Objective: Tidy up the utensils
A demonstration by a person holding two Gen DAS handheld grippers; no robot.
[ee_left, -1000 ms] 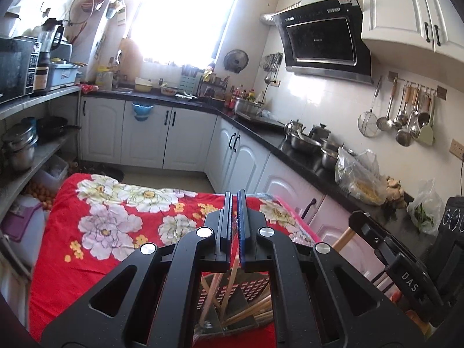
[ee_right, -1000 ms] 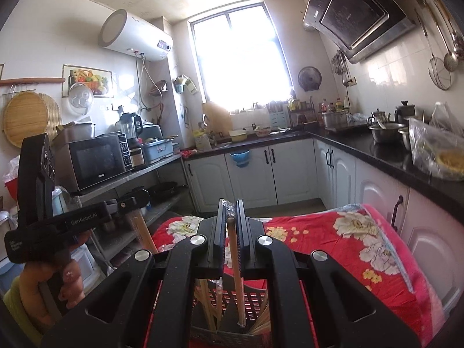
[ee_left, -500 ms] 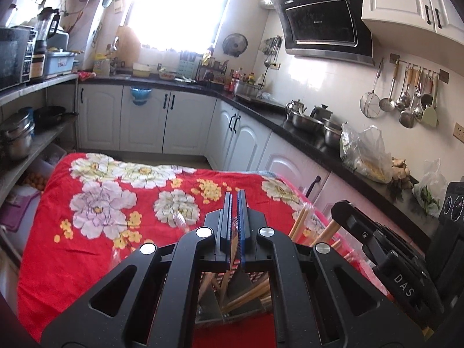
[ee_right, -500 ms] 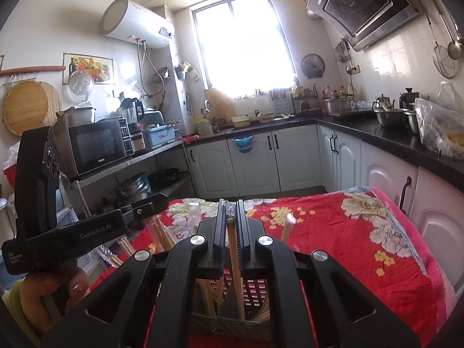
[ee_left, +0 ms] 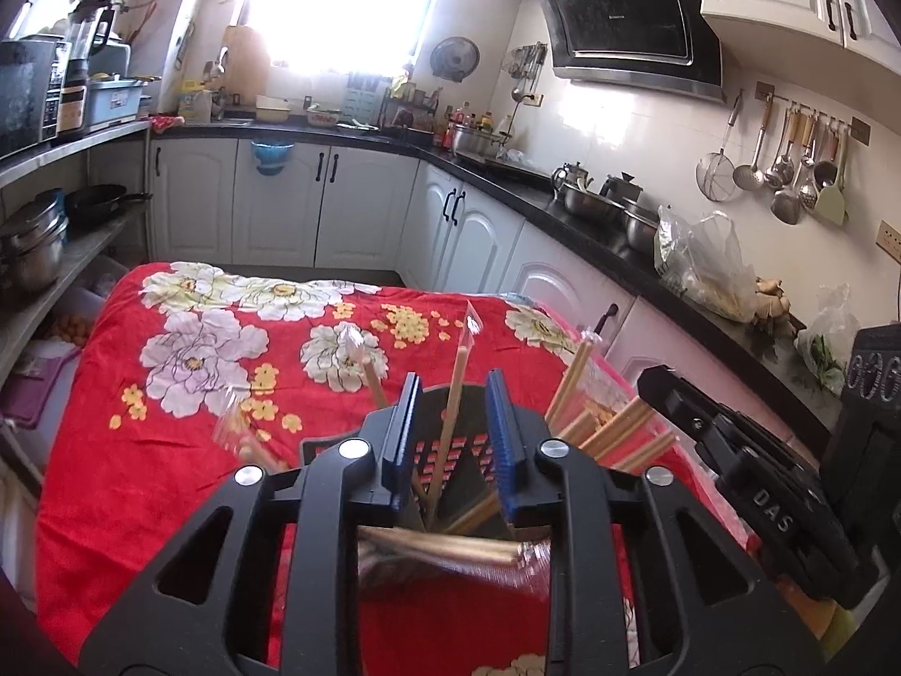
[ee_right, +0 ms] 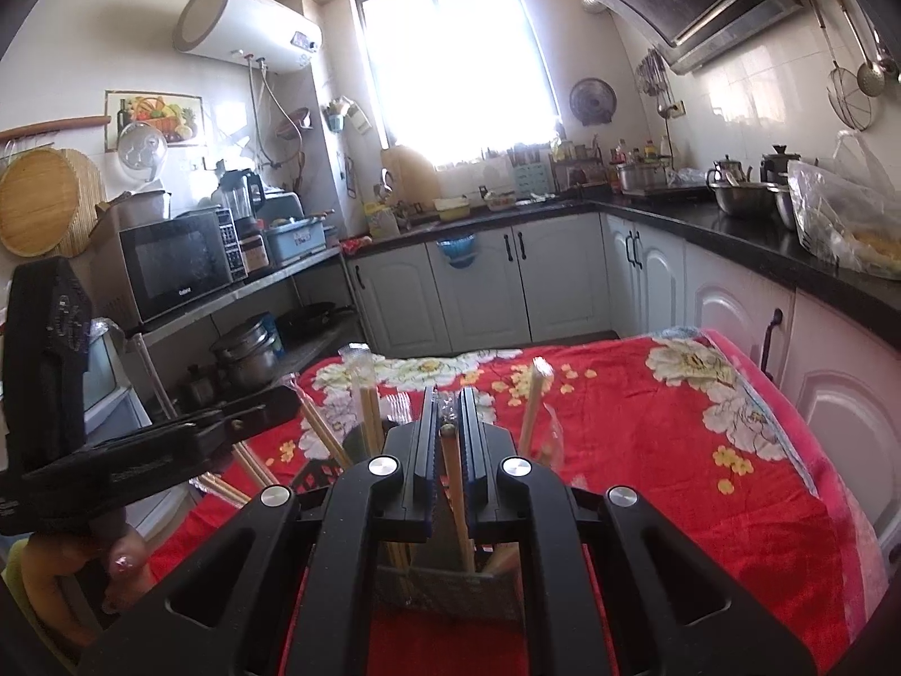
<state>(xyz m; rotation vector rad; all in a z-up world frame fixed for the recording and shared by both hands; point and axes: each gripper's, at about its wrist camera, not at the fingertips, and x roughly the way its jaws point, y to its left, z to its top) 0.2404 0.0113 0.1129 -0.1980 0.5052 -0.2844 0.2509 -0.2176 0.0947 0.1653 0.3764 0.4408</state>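
Observation:
A dark perforated utensil holder (ee_left: 476, 453) stands on the table with the red flowered cloth (ee_left: 169, 422). Several plastic-wrapped wooden chopsticks (ee_left: 569, 388) lean in it. My left gripper (ee_left: 455, 394) hangs just above the holder. Its jaws are opening, and one wrapped chopstick pair (ee_left: 459, 360) stands loose between them with its lower end in the holder. My right gripper (ee_right: 449, 403) is shut on another wrapped chopstick pair (ee_right: 450, 467), whose lower end reaches into the holder (ee_right: 450, 586). Each gripper shows at the edge of the other's view, the right (ee_left: 760, 484) and the left (ee_right: 141, 462).
A black worktop (ee_left: 591, 225) with pots and bags runs along the right over white cabinets (ee_left: 281, 208). Shelves with pans (ee_left: 34, 248) and a microwave (ee_right: 174, 265) stand at the left. A hand (ee_right: 84, 557) holds the left gripper. The cloth (ee_right: 676, 450) stretches beyond the holder.
Both grippers have sunk toward the holder. The left jaws, shut on a chopstick pair before, have parted, and that pair now stands loose in the holder. The right gripper keeps its grip.

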